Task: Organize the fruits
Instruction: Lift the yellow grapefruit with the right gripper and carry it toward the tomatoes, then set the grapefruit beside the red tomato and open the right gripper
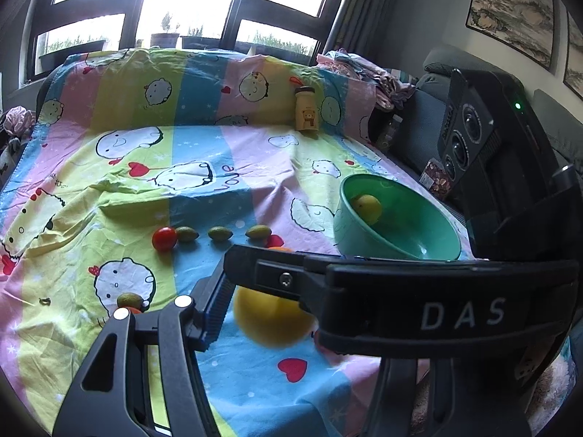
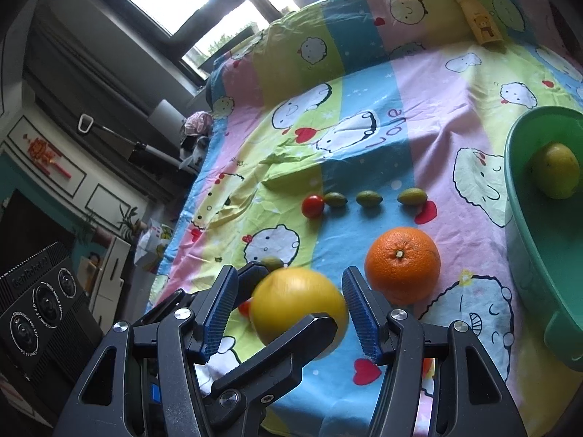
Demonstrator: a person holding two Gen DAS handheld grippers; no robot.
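My right gripper [image 2: 289, 291]: both blue pads apart, flanking one blurred yellow fruit [image 2: 295, 302]. The right pad meets its edge and the left pad stands clear of it. My left gripper [image 1: 288, 302]: one pad shows just beside the same fruit, while the other finger is hidden behind the right gripper's black bar, so I cannot tell whether it clamps.

On the sheet [image 2: 364, 116] nearby:
- One orange [image 2: 402, 266], just beside the right pad.
- One tomato [image 2: 312, 205], touching the first of three green fruits [image 2: 368, 198] in a row.
- A fourth green fruit [image 2: 272, 264], half hidden behind a fingertip.
- A red scrap [image 2: 244, 307], too covered to name.

To the right, one green bowl [image 2: 524, 240], cut off by the frame, holds one lemon [image 2: 555, 171]. One bottle [image 2: 479, 18] stands at the far fold.
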